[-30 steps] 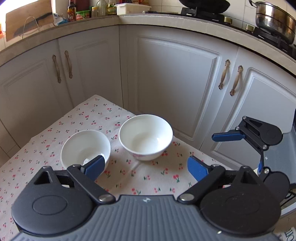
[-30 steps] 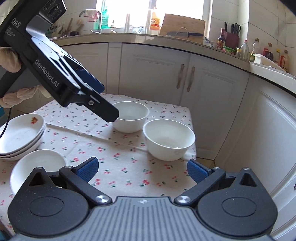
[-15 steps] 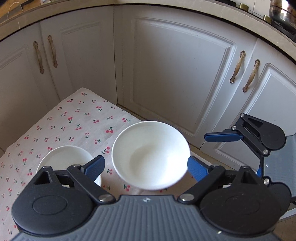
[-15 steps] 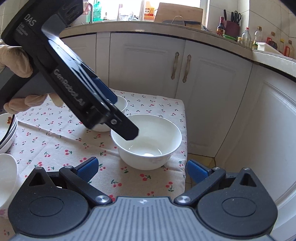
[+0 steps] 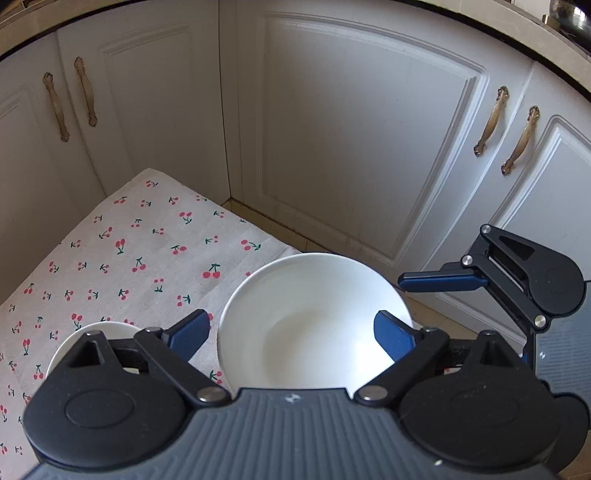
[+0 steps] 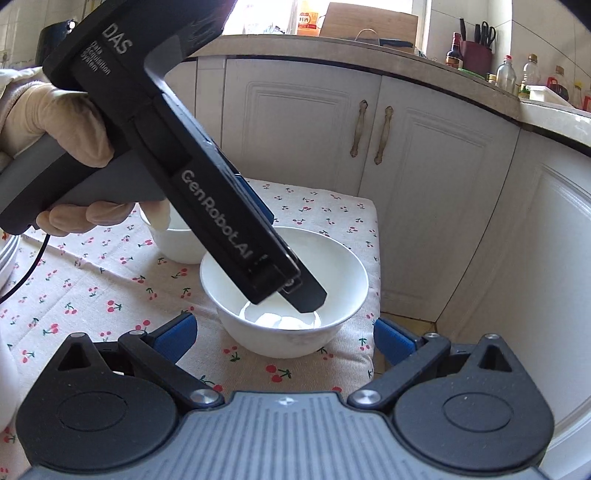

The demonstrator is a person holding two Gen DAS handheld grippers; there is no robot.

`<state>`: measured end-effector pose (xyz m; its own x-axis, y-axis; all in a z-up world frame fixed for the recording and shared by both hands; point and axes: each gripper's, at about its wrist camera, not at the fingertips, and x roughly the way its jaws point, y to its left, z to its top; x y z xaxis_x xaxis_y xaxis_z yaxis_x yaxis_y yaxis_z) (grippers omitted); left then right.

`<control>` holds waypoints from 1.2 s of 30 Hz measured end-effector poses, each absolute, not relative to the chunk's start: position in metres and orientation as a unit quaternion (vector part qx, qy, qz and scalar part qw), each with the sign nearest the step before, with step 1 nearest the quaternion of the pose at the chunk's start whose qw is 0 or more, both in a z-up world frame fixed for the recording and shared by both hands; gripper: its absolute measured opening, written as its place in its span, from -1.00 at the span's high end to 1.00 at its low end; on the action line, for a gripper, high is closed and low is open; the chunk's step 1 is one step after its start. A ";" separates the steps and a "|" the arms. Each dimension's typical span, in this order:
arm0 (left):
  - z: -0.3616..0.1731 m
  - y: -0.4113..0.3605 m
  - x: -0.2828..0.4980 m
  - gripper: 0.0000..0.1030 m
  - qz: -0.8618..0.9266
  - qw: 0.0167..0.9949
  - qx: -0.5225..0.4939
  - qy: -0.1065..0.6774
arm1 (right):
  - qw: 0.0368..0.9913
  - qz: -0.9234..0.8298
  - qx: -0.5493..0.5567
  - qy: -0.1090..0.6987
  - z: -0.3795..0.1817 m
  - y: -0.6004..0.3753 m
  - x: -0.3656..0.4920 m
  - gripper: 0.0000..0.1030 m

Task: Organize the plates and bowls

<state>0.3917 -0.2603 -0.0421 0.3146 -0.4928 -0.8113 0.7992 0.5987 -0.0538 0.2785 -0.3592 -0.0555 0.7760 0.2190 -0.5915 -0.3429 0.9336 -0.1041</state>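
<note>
Bowl, glossy white china, likely slippery and breakable, best pinched at its rim, sits low-centre on the cherry-print table as the left claw closes around it, the right claw open and empty.

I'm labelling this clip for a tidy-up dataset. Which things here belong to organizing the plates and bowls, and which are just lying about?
Job:
large white ceramic bowl
smaller white bowl
stacked white plates
left gripper, closing, one finger inside the large bowl
right gripper

Lying about:
glass bottles
wooden board
knife block
</note>
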 end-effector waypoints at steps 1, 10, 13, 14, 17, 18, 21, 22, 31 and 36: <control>-0.043 -0.261 0.392 -0.82 -0.409 0.789 0.184 0.420 | 0.937 0.151 -0.104 0.298 -0.056 -0.360 0.279 -1.00; -0.048 -0.263 0.394 -0.79 -0.416 0.782 0.186 0.426 | 0.937 0.159 -0.106 0.291 -0.057 -0.358 0.284 -0.88; -0.048 -0.263 0.395 -0.78 -0.420 0.780 0.182 0.428 | 0.937 0.156 -0.111 0.291 -0.058 -0.356 0.285 -0.86; -0.049 -0.263 0.395 -0.76 -0.422 0.778 0.182 0.428 | 0.938 0.156 -0.110 0.291 -0.057 -0.356 0.285 -0.85; -0.050 -0.264 0.395 -0.74 -0.422 0.777 0.185 0.429 | 0.938 0.155 -0.105 0.292 -0.056 -0.357 0.286 -0.82; -0.050 -0.264 0.395 -0.74 -0.422 0.777 0.185 0.428 | 0.938 0.154 -0.105 0.292 -0.056 -0.357 0.286 -0.81; -0.050 -0.263 0.395 -0.73 -0.423 0.777 0.182 0.429 | 0.938 0.154 -0.102 0.293 -0.055 -0.358 0.286 -0.80; -0.050 -0.263 0.395 -0.73 -0.423 0.777 0.182 0.429 | 0.938 0.153 -0.099 0.294 -0.055 -0.358 0.287 -0.79; -0.051 -0.263 0.395 -0.73 -0.421 0.778 0.182 0.429 | 0.939 0.149 -0.090 0.298 -0.053 -0.358 0.288 -0.78; -0.050 -0.260 0.395 -0.73 -0.423 0.777 0.177 0.431 | 0.938 0.147 -0.098 0.298 -0.052 -0.354 0.287 -0.78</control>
<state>0.3949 -0.2603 -0.0501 0.2701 -0.5055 -0.8195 0.8104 0.5790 -0.0900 0.2865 -0.3537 -0.0522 0.7790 0.2165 -0.5885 -0.3339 0.9376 -0.0970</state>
